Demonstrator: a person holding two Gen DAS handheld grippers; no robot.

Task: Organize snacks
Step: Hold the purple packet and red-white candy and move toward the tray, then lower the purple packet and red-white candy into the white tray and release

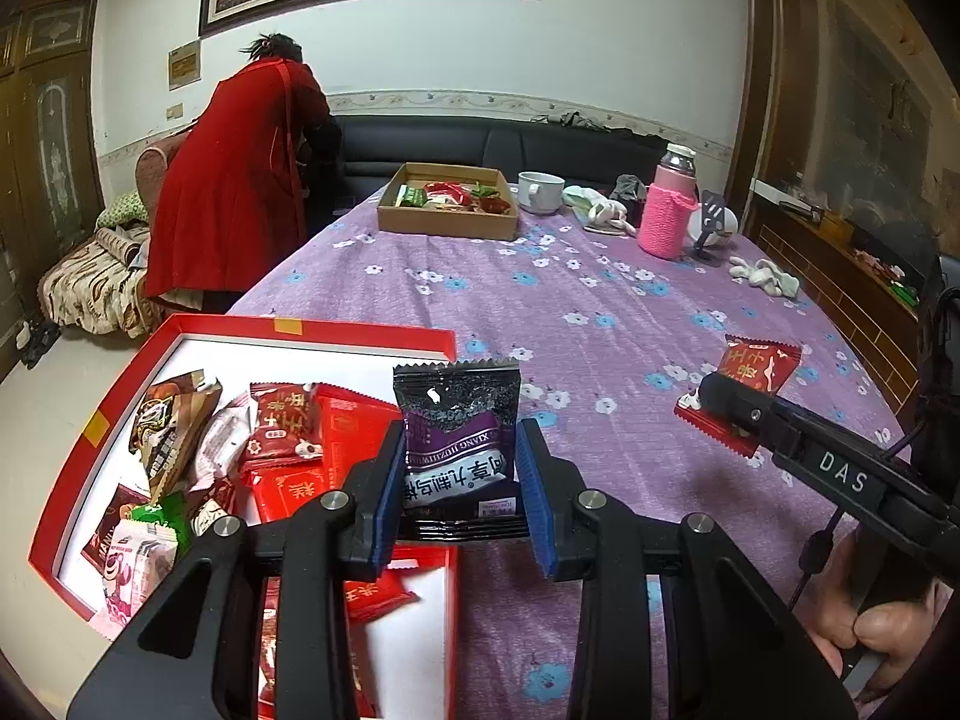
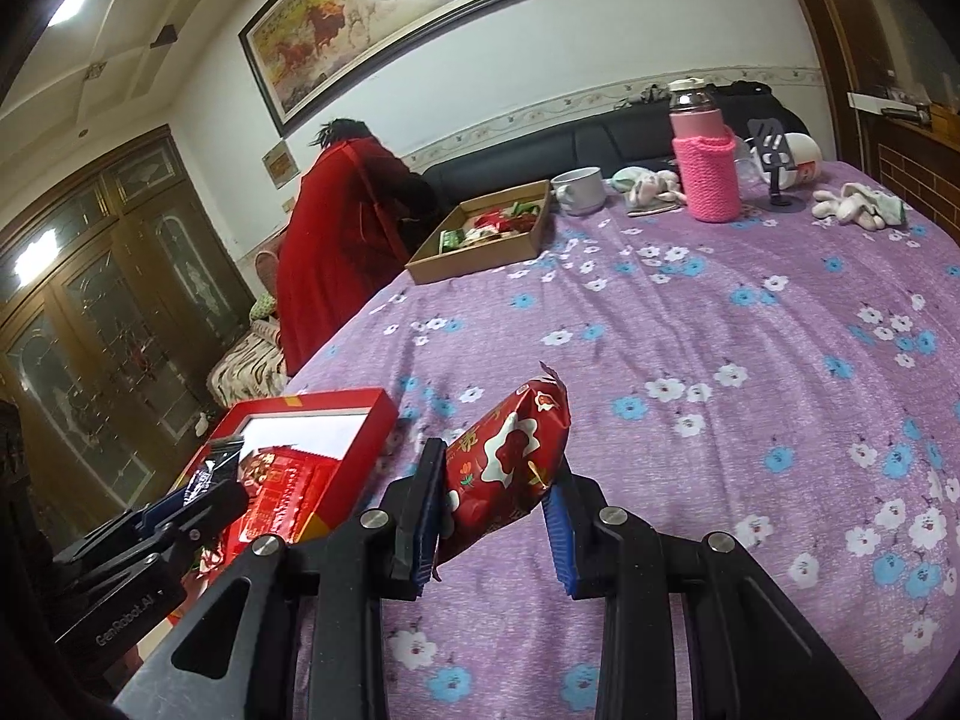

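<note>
My left gripper (image 1: 459, 480) is shut on a black and purple snack packet (image 1: 459, 438), held upright over the right edge of the red box (image 1: 240, 327). The red box holds several mixed snack packets (image 1: 282, 426). My right gripper (image 2: 495, 510) is shut on a red snack packet (image 2: 510, 462) above the purple tablecloth; it also shows in the left wrist view (image 1: 729, 405) with the red packet (image 1: 759, 363). A brown cardboard box (image 1: 447, 222) with several snacks sits far across the table, also in the right wrist view (image 2: 480, 258).
A white cup (image 1: 540, 189), a bottle in a pink knitted sleeve (image 1: 666, 216), soft toys (image 1: 765, 276) and a small stand (image 1: 711, 228) stand at the table's far side. A person in a red coat (image 1: 234, 192) bends by the dark sofa at the left.
</note>
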